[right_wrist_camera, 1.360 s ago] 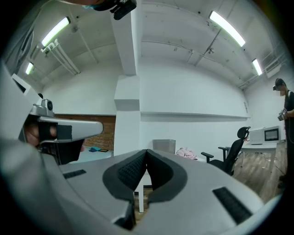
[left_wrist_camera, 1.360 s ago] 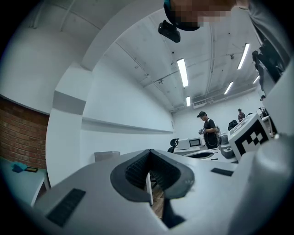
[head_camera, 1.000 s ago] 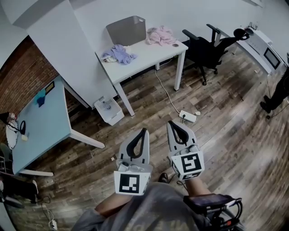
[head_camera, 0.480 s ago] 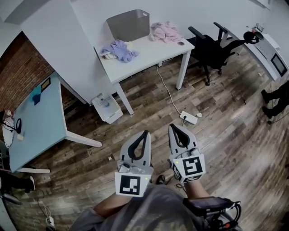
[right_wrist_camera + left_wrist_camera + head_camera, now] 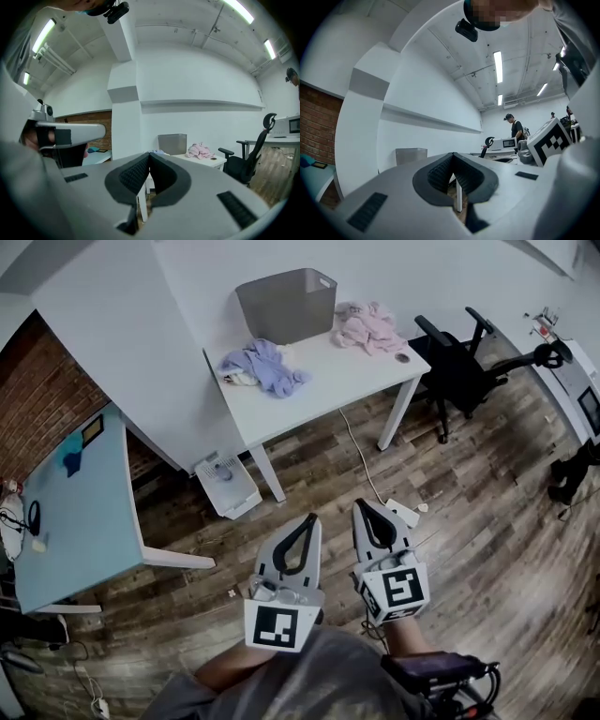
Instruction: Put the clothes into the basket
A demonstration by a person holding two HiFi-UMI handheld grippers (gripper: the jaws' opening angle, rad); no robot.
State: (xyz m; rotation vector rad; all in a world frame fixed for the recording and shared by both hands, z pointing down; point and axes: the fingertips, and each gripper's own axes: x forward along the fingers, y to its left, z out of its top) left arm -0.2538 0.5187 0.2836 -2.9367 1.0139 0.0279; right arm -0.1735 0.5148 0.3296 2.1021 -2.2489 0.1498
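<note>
While both grippers are held side by side over the wooden floor (image 5: 469, 512), well apart from the white table (image 5: 328, 390), nothing is carried in either of them. The left gripper (image 5: 310, 517) is seen in the head view with its jaws drawn together at the tips. This is confirmed in the left gripper view, where the left gripper (image 5: 453, 154) is clenched on nothing, its ribbed pads (image 5: 440, 173) meeting at the front. The right gripper (image 5: 361, 504) is likewise closed and empty, and in its own view the right gripper (image 5: 149, 153) is shown with the jaw tips meeting.

The grey basket (image 5: 286, 304) is placed at the back of the white table, against the wall, and no clothes can be made out inside it. A lavender heap of clothes (image 5: 262, 367) is spread on the tabletop in front of the basket, toward the table's left end. A pink heap of clothes (image 5: 370, 327) is laid just beside the basket on its right. Both heaps are outside the basket.

A black office chair (image 5: 464, 367) is parked to the right of the white table. A pale blue table (image 5: 75, 512) is set at the left, near a brick wall (image 5: 47, 399). A white power strip (image 5: 405, 513) is lying on the floor near the right gripper's tips.

In the right gripper view the basket (image 5: 172, 144) and the pink clothes (image 5: 200, 150) are seen ahead, beyond the closed jaws.
</note>
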